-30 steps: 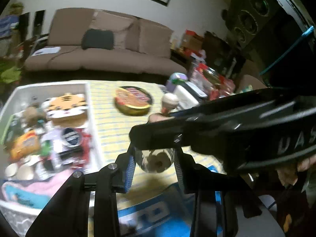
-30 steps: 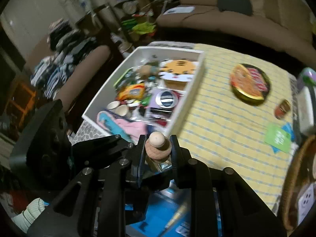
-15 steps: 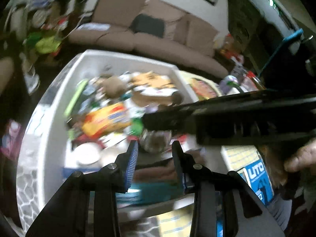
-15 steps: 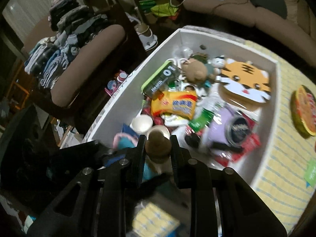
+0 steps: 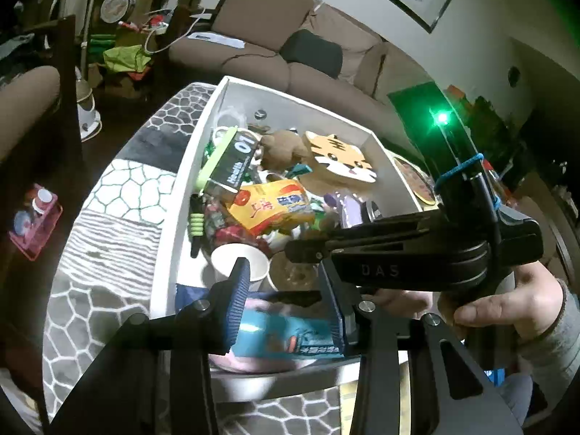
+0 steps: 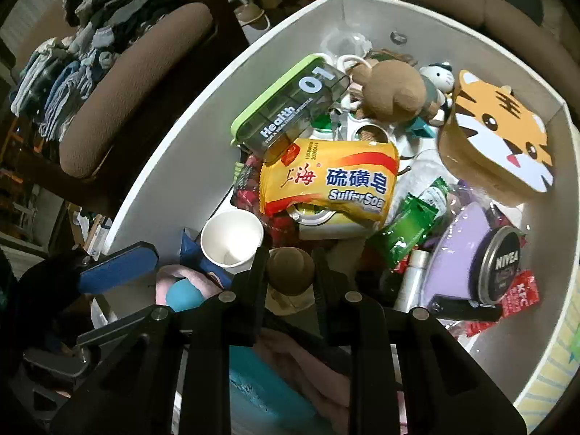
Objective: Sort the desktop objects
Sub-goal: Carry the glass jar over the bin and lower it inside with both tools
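— Right gripper point(image 6: 290, 253)?
— Tipped steeply down over the near end of the white bin point(image 6: 174, 166). Pinched tight on the round brown stopper point(image 6: 290, 270) of a small glass jar point(image 6: 290, 301), one finger on each side of the knob.
— And the jar itself?
— Hanging below the stopper, just beside the paper cup point(image 6: 232, 235) and above pink cloth point(image 6: 188, 279) in the bin. Hard to say whether resting on anything; bottom hidden behind the fingers.
— Left gripper point(image 5: 284, 290)?
— Angled down more gently, reaching in from the near rim. Jaws opening. Glass body of the jar between the blue pads point(image 5: 237, 290), the pad on the cup side clearly off the glass. Gap at the other pad too narrow to judge.
— Seen from the other camera?
— Only one blue pad, off to the left of the cup, well clear of the stopper.
— Hand on the right tool?
— Hand point(image 5: 507, 304) wrapped around the black handle, thumb on the near side, grey sleeve point(image 5: 558, 344) at the wrist. Tool body lying across the left camera's view, level above the left fingers.
— Rest of the bin?
— Yellow soap pack point(image 6: 326, 185) just behind the cup, tiger-face box point(image 6: 504, 134) towards the far right corner.
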`<state>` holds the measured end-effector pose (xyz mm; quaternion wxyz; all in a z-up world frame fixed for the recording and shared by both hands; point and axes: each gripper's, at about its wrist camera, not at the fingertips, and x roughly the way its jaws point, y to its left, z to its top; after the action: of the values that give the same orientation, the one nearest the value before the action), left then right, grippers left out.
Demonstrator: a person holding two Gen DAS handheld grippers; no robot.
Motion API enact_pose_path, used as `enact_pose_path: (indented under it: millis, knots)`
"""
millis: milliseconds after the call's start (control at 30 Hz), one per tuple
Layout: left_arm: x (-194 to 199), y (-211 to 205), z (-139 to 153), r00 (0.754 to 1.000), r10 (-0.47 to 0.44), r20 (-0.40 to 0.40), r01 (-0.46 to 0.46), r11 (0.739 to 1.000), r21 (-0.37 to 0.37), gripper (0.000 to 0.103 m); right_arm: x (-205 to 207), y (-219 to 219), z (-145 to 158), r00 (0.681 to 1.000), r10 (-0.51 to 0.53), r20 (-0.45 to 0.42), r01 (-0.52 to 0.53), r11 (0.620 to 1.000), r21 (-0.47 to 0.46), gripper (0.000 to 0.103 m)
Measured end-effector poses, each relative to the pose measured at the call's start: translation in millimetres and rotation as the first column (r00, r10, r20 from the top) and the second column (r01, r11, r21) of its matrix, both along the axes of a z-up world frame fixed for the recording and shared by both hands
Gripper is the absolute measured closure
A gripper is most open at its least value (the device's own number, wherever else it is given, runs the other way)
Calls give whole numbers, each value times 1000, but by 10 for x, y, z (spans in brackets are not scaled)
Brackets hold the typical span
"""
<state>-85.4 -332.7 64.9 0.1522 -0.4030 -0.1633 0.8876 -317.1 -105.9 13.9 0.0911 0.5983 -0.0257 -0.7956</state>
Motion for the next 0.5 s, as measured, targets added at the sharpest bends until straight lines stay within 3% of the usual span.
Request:
enact_pose_path:
  millis: [233, 500]
  knots:
    - [27, -83, -71, 1000, 16, 24, -16, 1000, -3, 64, -33, -96, -119, 1000, 7, 14, -8, 999, 42, 81]
    - [43, -86, -80, 1000, 12, 22, -12, 1000, 6, 60, 37, 53, 26, 999, -38, -13, 38, 999, -14, 76]
